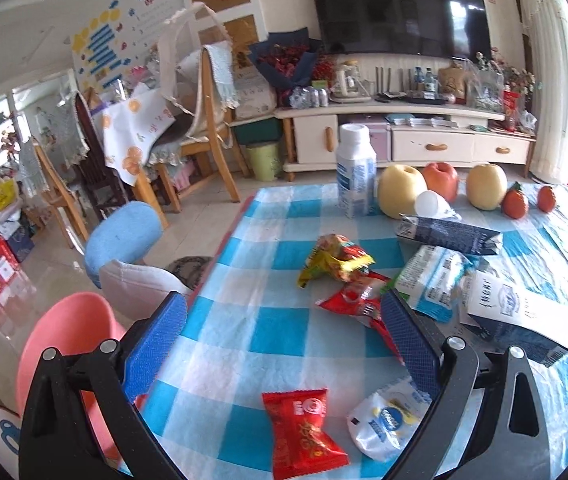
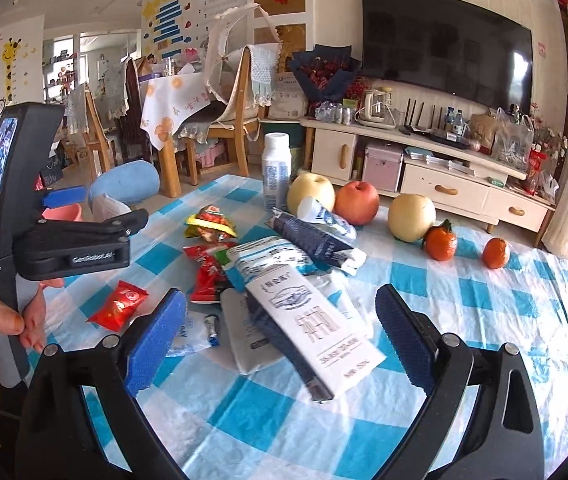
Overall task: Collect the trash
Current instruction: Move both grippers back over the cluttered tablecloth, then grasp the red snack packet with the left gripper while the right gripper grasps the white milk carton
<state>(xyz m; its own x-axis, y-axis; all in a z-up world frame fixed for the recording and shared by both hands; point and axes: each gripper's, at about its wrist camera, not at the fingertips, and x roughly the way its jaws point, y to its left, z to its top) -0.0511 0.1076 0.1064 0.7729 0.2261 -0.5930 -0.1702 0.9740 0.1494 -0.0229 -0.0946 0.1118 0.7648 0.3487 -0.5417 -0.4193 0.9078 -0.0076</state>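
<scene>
I am in a home living room: a wall-mounted TV (image 1: 399, 6) above a cream cabinet (image 1: 407, 136), wooden dining chairs (image 1: 208, 120), children's wall stickers (image 2: 8, 64).

Trash scattered mid-desk: flattened white-and-navy milk carton (image 2: 315, 330) lying flat, nearest. Behind it a crushed white-blue carton (image 2: 268, 258) and a dark navy carton (image 2: 315, 240) on its side. Left: crumpled yellow-red snack wrapper (image 2: 210, 222), red wrapper (image 2: 206, 268), small red candy packet (image 2: 118, 304), clear-white plastic bag (image 1: 383, 426). White bottle (image 2: 276, 170) stands upright at back.
</scene>
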